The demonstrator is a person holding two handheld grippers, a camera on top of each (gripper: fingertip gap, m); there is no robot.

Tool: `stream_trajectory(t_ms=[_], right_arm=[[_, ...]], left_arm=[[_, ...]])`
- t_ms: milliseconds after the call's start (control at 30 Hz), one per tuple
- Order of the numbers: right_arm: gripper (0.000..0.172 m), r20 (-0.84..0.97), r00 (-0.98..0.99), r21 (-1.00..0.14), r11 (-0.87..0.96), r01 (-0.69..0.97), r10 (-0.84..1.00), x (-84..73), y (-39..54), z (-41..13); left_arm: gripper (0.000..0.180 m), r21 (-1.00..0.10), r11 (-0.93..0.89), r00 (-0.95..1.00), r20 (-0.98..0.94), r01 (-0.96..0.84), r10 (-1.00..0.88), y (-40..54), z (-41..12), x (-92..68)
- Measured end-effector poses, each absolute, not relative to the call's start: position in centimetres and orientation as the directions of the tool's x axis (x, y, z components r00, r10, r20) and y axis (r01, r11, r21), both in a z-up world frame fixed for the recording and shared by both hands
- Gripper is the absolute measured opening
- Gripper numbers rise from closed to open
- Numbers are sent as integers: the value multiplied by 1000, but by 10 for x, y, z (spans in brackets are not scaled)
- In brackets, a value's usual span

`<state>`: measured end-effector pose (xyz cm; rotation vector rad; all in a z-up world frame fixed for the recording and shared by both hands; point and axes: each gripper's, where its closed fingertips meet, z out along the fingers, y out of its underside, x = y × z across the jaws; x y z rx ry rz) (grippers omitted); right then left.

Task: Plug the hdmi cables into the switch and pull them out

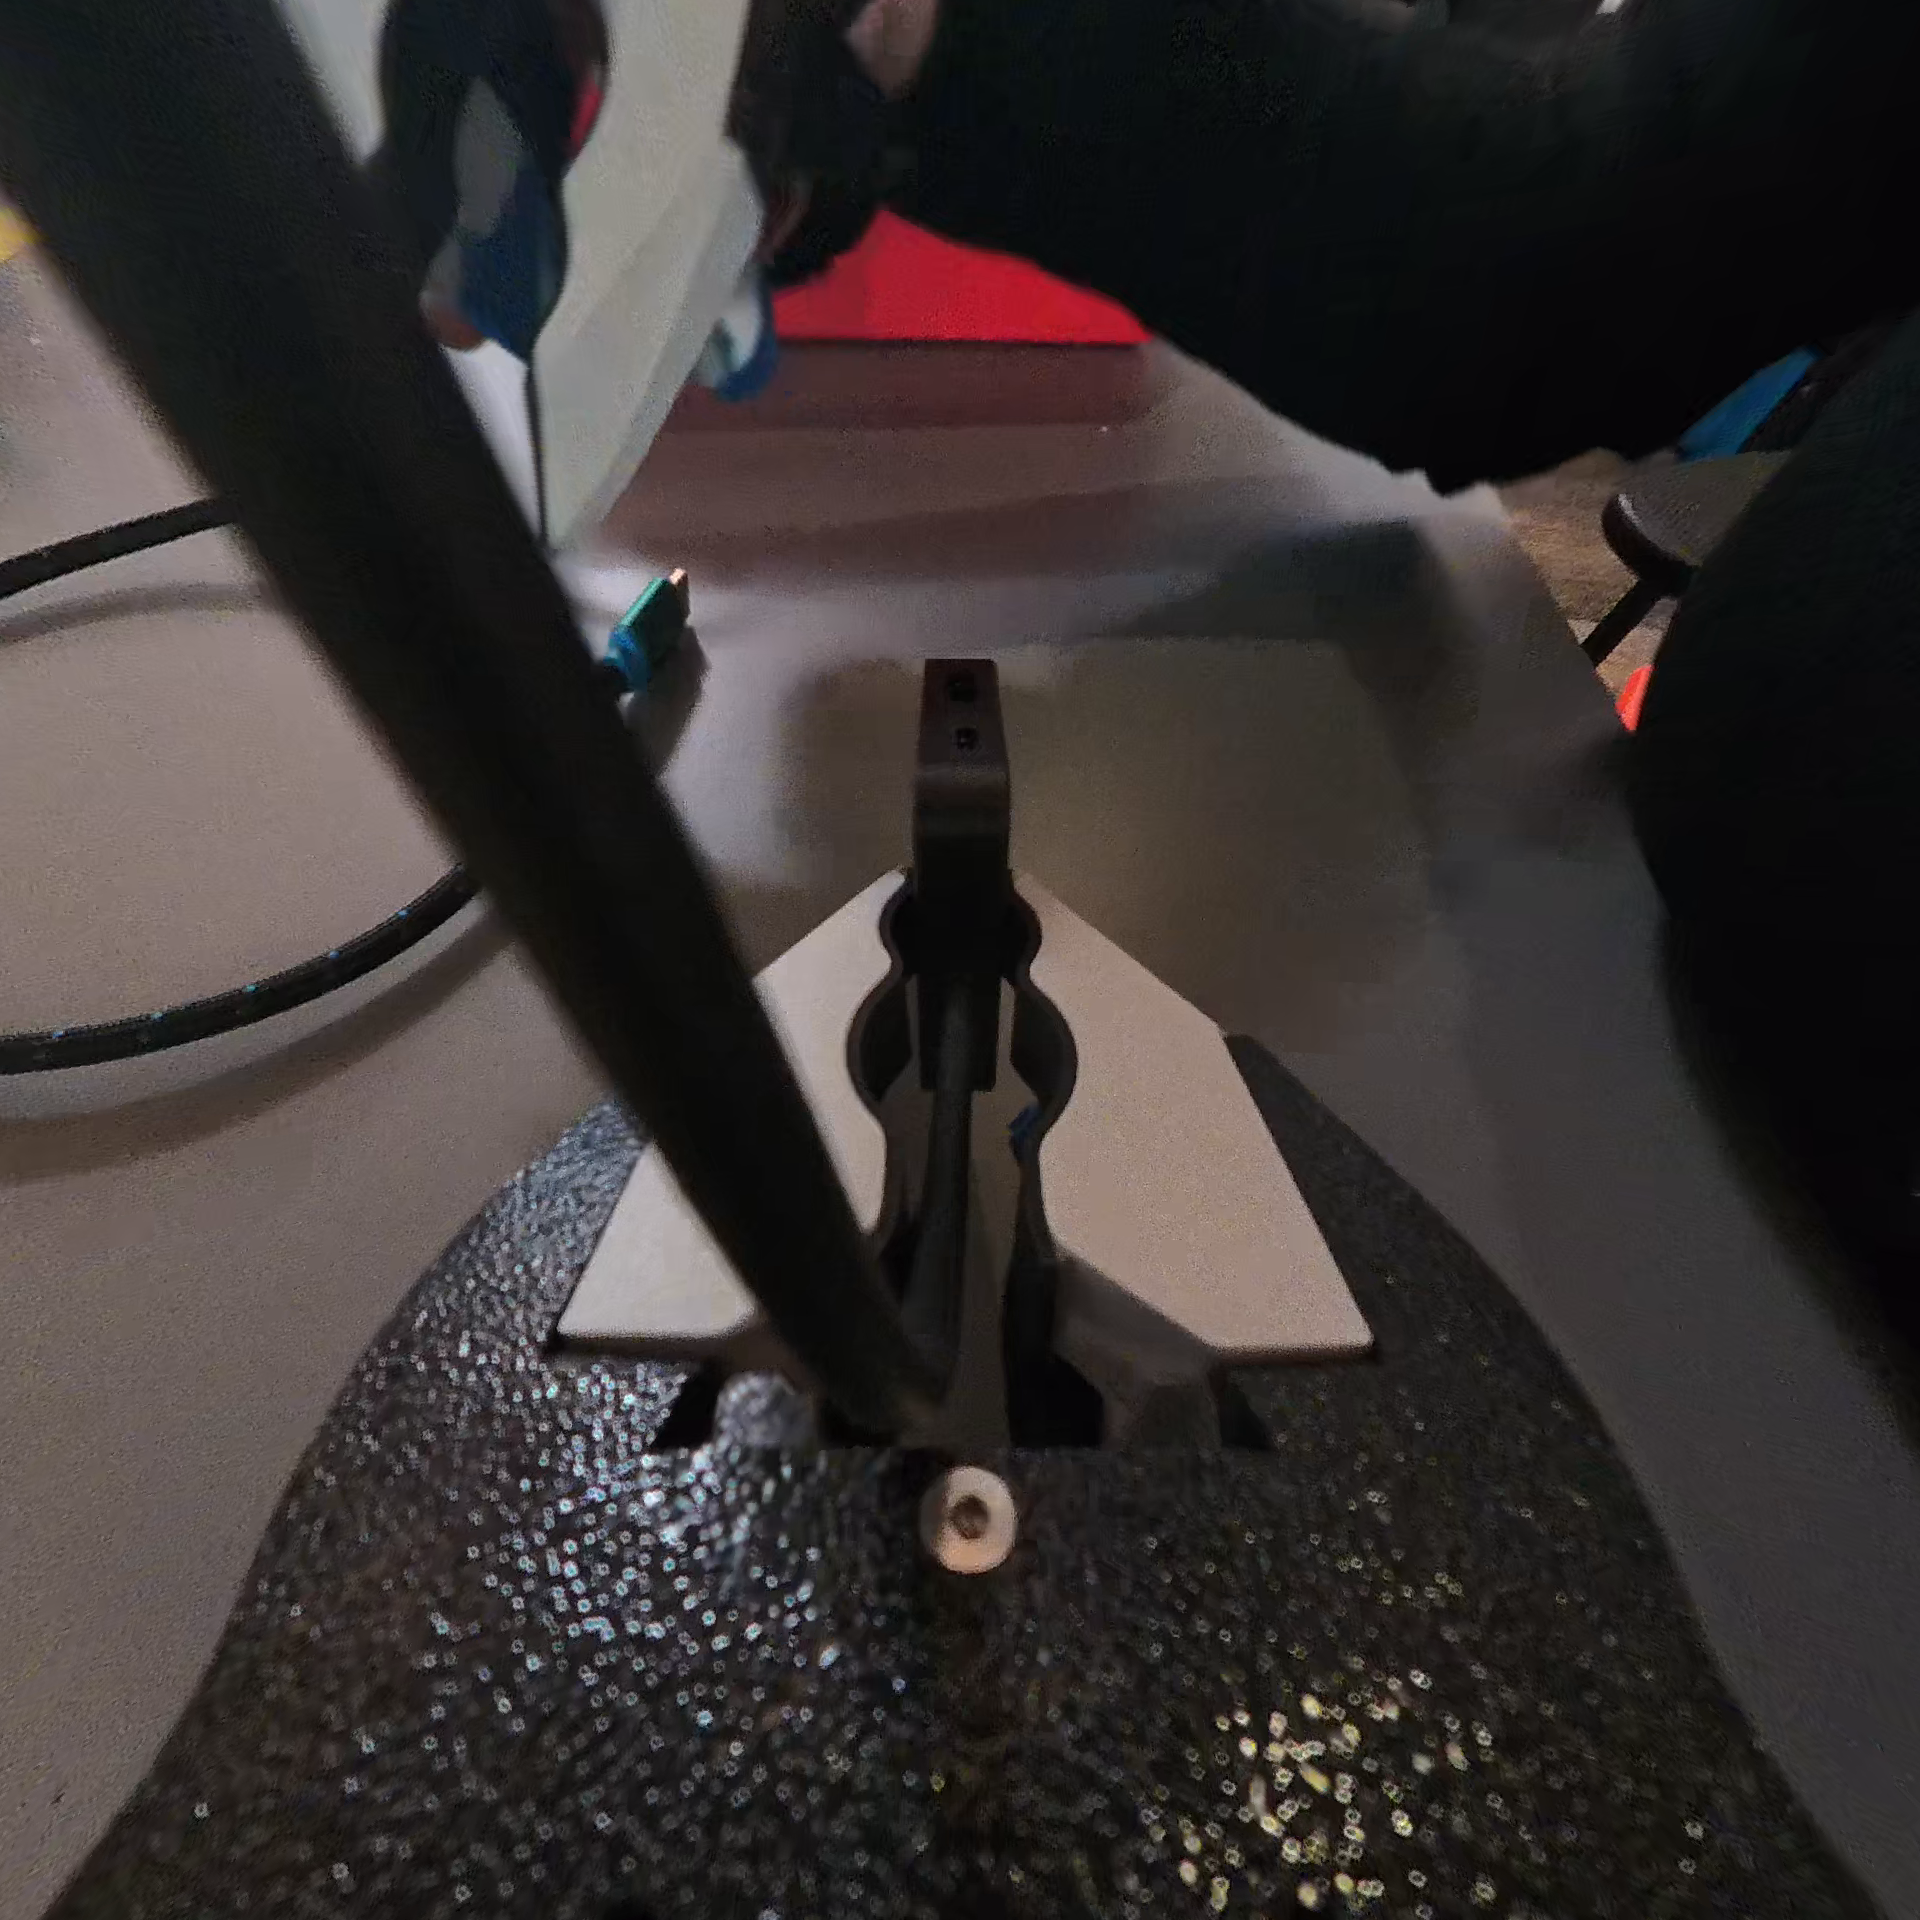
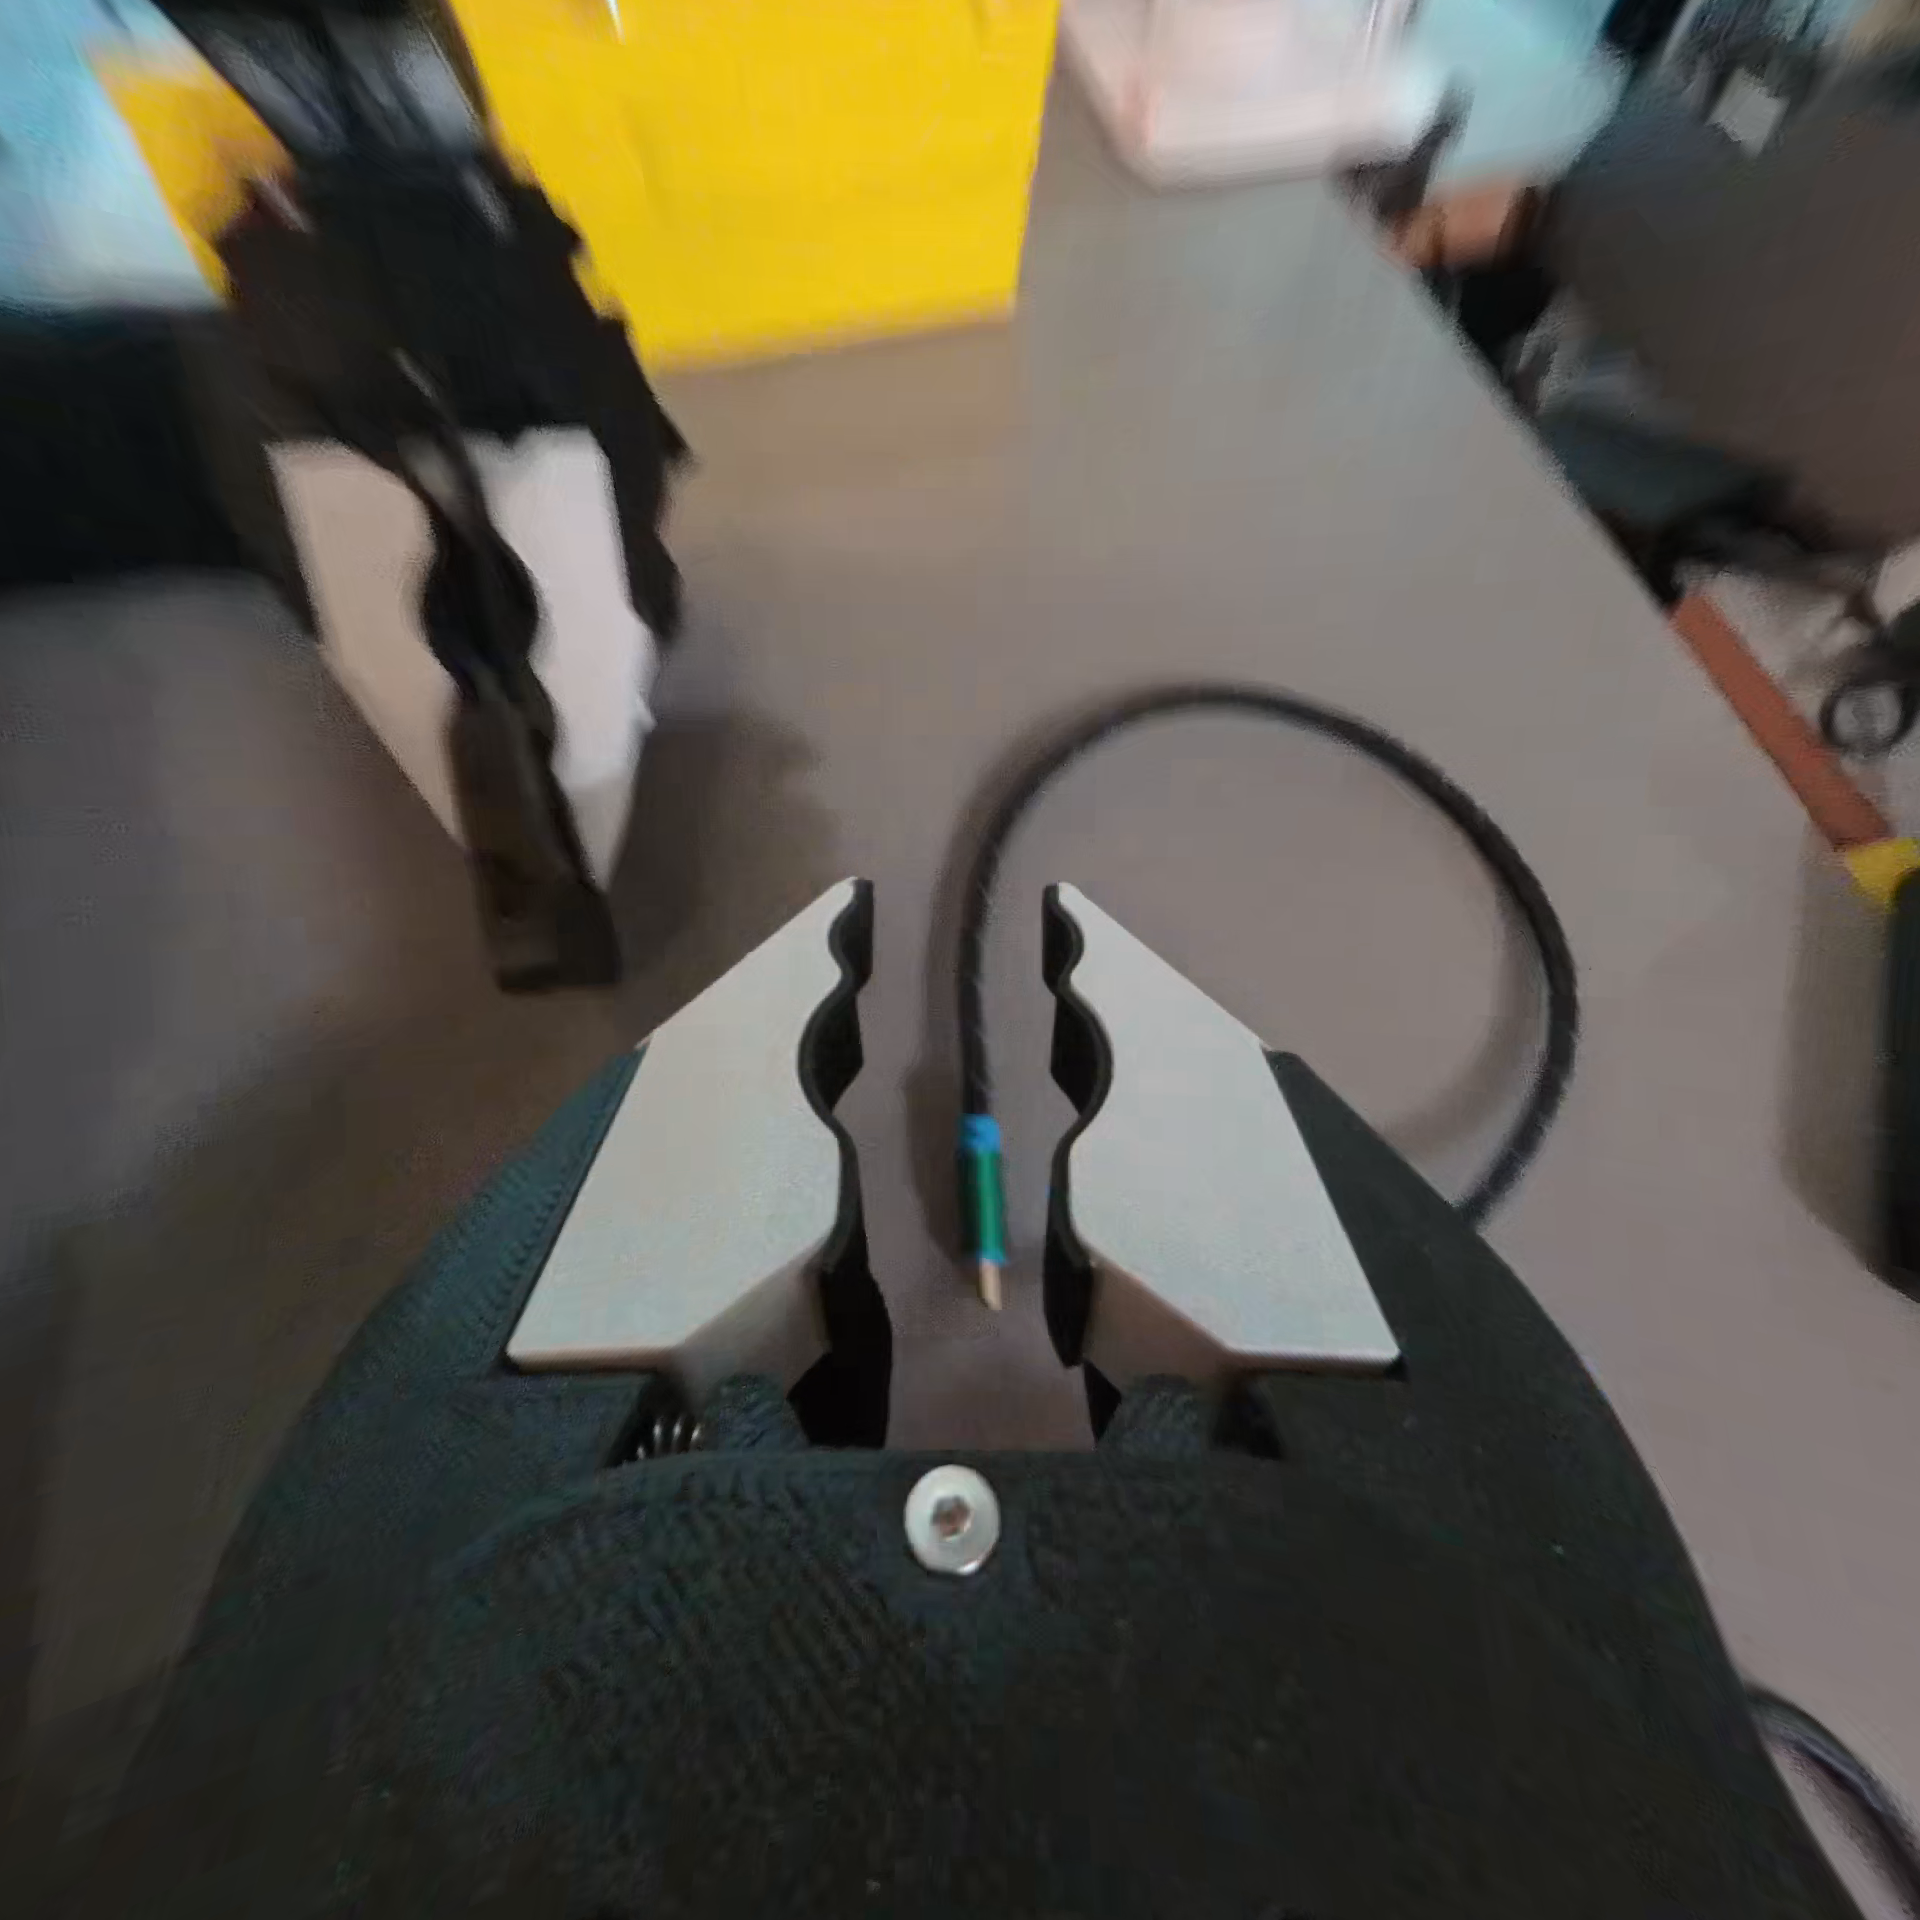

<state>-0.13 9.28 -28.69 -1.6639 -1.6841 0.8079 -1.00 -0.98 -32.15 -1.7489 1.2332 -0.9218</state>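
HDMI plugs show in both views, each on its own dark cable. In the left wrist view the left gripper (image 1: 961, 894), a black textured body with two pale grey wedge-shaped fingers (image 1: 1132, 1091), is closed around a black plastic HDMI plug (image 1: 958, 758). The plug's body sits in the scalloped black pads and its front end sticks out past the fingertips, above the grey table top (image 1: 208, 810). A black cable (image 1: 961, 1132) runs back from the plug between the fingers. A thick black strap or cable (image 1: 343, 582) crosses that view diagonally, out of focus and close to the lens.

In the right wrist view the right gripper (image 2: 958, 904) stands partly open, its pale grey fingers (image 2: 717, 1164) apart with bare table showing between them. Beneath that opening lies a second plug with a green metal shell (image 2: 982, 1205) and a blue collar, its gold tip pointing back toward the camera; neither pad touches it. Its black braided cable (image 2: 1455, 800) curls away in a loop on the table to the right. The same green plug (image 1: 649, 613) appears in the left wrist view, lying on the table to the left of the held plug. Farther off in the right wrist view, the left gripper appears blurred with the black plug in its fingers. A yellow panel (image 2: 748, 156) stands behind the table.
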Motion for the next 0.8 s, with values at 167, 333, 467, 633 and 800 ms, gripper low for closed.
stream_trajectory(t_ms=[167, 333, 467, 633, 800], right_arm=[[31, -47, -66, -349, 45, 936, 997, 22, 105, -331], [20, -83, -180, -5, 180, 984, 980, 48, 103, -359], [9, -152, -191, -92, 178, 980, 970, 38, 88, -355], [9, -339, -153, -577, -77, 813, 928, -6, 56, -314], [8, -560, -111, -799, -500, 333, 821, -27, 55, -262]], left_arm=[[10, -896, -216, 265, 116, -389, -957, -10, -322, -10], [11, -882, -220, 277, 107, -417, -955, -8, -327, -12], [11, -881, -219, 279, 104, -420, -955, -8, -327, -12], [11, -878, -249, 299, 130, -408, -945, -5, -327, -15], [11, -875, -297, 318, 178, -381, -931, -2, -326, -19]])
